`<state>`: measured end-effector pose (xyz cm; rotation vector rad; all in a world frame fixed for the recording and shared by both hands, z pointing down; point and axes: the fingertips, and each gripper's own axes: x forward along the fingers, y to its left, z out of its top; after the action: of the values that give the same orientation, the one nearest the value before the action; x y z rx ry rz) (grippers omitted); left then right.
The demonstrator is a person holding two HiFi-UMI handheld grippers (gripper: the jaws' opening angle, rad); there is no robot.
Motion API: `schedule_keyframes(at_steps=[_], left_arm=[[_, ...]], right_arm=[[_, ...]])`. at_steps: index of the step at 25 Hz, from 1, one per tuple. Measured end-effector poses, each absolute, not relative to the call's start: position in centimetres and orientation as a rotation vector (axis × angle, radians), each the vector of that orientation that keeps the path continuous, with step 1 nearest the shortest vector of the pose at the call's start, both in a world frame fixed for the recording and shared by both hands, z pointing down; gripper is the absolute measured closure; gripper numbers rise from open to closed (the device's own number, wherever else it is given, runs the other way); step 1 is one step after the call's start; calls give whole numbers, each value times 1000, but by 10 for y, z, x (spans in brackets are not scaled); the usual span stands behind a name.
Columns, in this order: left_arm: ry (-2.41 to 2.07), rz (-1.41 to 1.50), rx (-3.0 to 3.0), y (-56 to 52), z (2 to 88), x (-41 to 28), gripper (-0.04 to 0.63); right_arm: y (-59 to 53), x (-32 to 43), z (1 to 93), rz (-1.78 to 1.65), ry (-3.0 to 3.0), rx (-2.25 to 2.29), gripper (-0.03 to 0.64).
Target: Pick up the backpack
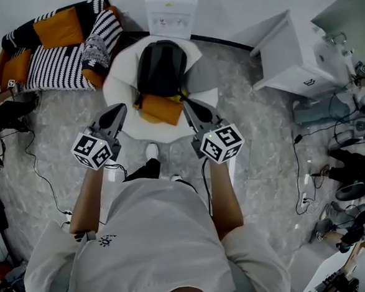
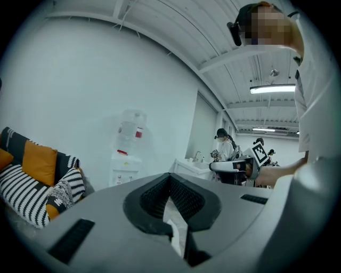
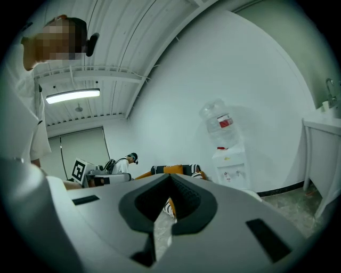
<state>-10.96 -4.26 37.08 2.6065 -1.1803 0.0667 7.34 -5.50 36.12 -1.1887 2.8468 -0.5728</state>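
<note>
A black backpack (image 1: 161,66) with an orange lower part (image 1: 161,108) lies on a round white seat (image 1: 120,75) in the head view. My left gripper (image 1: 119,108) points at the seat's near left edge, just left of the orange part. At the orange part's right corner is my right gripper (image 1: 187,104). Both are shut with nothing between the jaws. In the left gripper view my left gripper (image 2: 170,178) shows closed jaws, and the right gripper view shows the same for my right gripper (image 3: 170,178). The backpack is hidden in both gripper views.
A striped black, white and orange sofa (image 1: 63,51) stands at the back left. A water dispenser (image 1: 172,9) is behind the seat, and a white cabinet (image 1: 288,57) at the right. Cables (image 1: 41,177) trail over the floor on the left, and gear (image 1: 353,180) lies at the right. Another person (image 2: 224,144) stands far off.
</note>
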Motion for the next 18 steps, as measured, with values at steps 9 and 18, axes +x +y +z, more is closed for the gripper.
schedule_keyframes(at_steps=[9,18], left_arm=[[-1070,74,2617,-107,387,-134,594],[-1047,84,2609,-150,403,-161,594]], right_arm=[[-111,49,370,-598,2828,-1294,612],[-143,29,381,-626,2815,-1345,612]])
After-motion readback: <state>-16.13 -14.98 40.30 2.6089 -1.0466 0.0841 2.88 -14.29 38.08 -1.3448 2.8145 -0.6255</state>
